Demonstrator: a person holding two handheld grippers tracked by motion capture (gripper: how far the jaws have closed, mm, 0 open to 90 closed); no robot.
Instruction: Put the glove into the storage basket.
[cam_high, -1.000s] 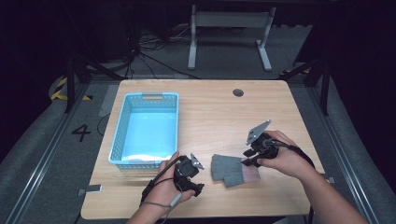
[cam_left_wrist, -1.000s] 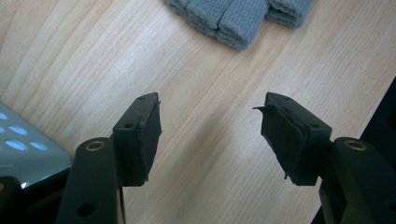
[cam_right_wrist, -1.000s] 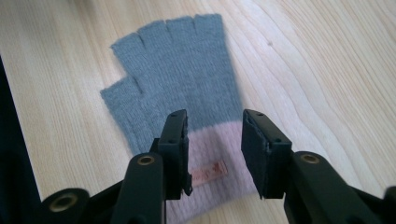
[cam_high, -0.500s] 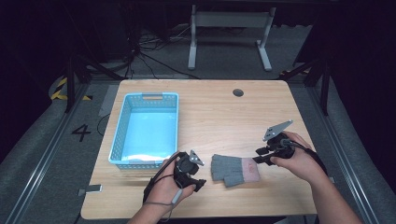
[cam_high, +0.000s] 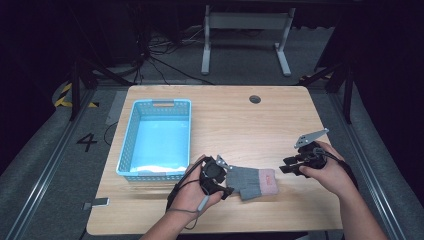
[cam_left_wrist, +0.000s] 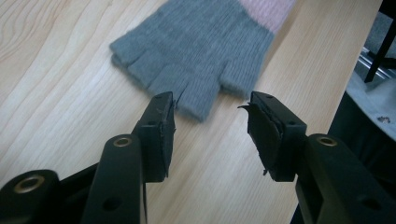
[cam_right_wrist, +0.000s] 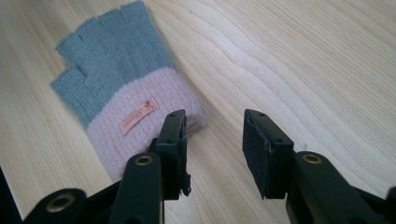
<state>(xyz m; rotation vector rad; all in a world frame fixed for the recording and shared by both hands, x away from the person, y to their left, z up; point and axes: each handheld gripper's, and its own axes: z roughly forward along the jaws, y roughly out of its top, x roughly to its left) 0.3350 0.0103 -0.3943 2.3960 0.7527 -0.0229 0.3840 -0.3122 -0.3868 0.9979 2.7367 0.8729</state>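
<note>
Jaws agape, both grippers flank the flat glove (cam_high: 251, 181).

I see a light wooden table (cam_high: 235, 125) with a round cable hole (cam_high: 255, 99) near its far edge. Behind the table, a grey metal frame (cam_high: 245, 35) stands on a grey carpeted floor (cam_high: 45, 165), with black cables (cam_high: 155, 60) lying left of the frame. Left of the table, the floor carries a painted number 4 (cam_high: 87, 142) and yellow-black hazard tape (cam_high: 67, 96). The surroundings are dark.
</note>
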